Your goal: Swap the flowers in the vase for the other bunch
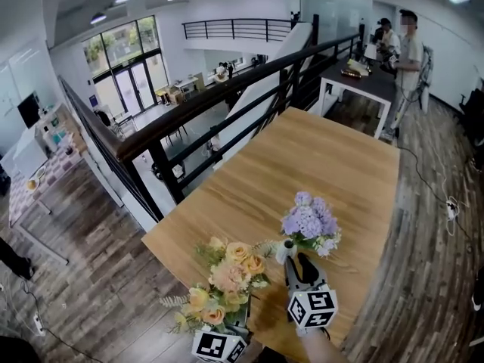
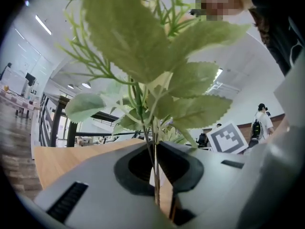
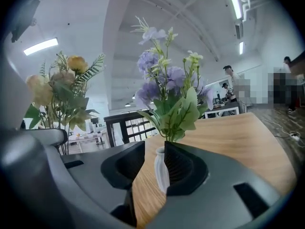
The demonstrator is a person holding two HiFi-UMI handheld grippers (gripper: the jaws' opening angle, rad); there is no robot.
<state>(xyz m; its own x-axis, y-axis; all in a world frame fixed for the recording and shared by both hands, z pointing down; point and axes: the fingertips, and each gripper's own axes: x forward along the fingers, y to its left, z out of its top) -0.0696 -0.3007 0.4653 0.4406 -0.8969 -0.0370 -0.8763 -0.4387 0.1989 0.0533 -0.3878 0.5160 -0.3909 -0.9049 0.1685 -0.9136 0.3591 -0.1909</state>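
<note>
The purple flowers (image 3: 164,87) stand in the white vase (image 3: 160,173), so removal seems in hand: the right gripper (image 3: 153,152) gapes just before the vase, the left gripper (image 2: 156,151) clenches the yellow bunch (image 1: 225,277) to the vase's left, and next the right likely must grip the purple stems.

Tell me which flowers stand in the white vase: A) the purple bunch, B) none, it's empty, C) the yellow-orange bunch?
A: the purple bunch rises out of the white vase, while the yellow-orange bunch is clamped in the left tool.
</note>
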